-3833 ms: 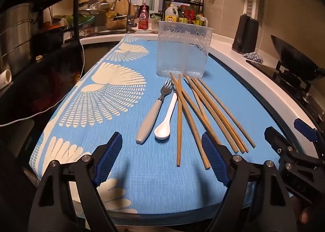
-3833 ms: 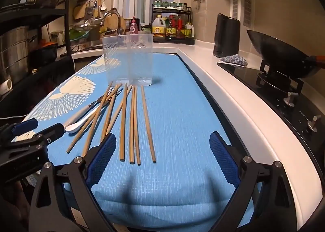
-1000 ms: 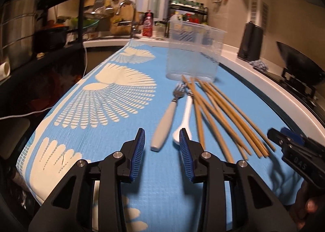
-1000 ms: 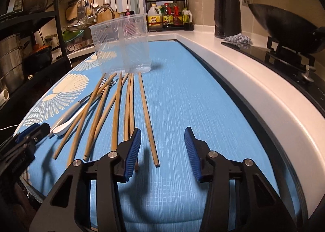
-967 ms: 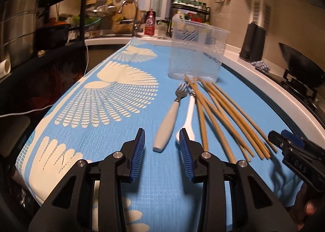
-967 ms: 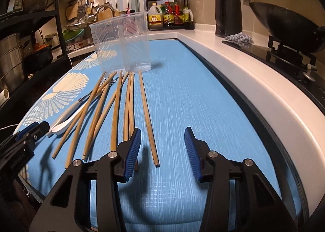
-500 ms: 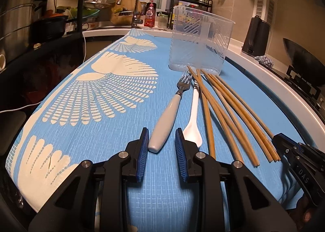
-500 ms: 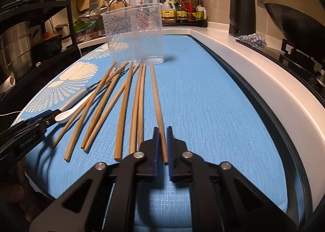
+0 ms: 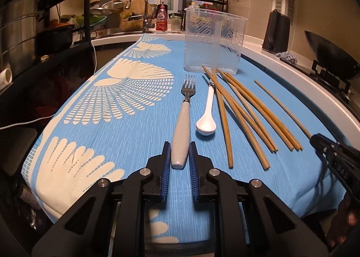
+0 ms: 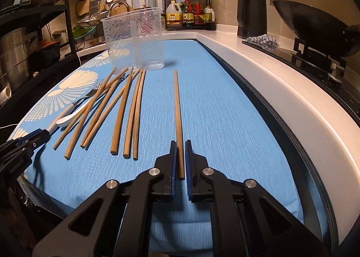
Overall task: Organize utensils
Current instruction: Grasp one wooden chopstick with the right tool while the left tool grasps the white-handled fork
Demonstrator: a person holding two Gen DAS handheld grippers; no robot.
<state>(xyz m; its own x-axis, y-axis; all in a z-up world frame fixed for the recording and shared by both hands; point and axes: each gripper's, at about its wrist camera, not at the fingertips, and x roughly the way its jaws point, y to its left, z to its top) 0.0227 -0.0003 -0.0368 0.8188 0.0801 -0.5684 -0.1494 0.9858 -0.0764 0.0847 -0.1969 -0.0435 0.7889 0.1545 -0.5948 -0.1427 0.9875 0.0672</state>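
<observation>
Fork (image 9: 183, 119) handle sits between closing left gripper (image 9: 179, 153) pads (apparently touching).

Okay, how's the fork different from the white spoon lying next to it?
The fork has metal tines and a thick pale handle; the white spoon looks all white apart from a striped handle tip. The fork's head points toward the clear container; the spoon's bowl faces the camera. The left gripper is closing on the fork's handle; the spoon lies free. Both lie flat on the blue cloth.
</observation>
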